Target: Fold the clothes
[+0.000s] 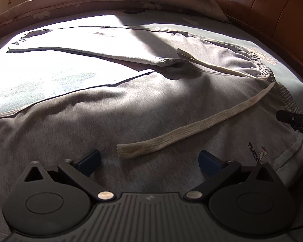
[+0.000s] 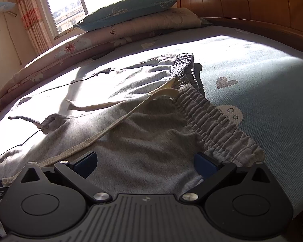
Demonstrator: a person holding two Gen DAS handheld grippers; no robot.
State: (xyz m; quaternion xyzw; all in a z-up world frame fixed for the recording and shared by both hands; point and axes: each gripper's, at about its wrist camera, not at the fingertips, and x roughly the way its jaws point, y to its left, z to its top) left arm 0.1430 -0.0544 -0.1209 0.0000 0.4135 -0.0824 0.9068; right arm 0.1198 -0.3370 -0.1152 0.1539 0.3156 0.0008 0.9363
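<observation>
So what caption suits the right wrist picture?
Open right gripper hovering over grey sweatpants by the waistband on a sunlit bed.

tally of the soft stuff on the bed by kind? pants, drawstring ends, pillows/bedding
Grey sweatpants: 1
Cream drawstring ends: 2
Teal pillow: 1
Floral folded quilt: 1
Total: 5
</observation>
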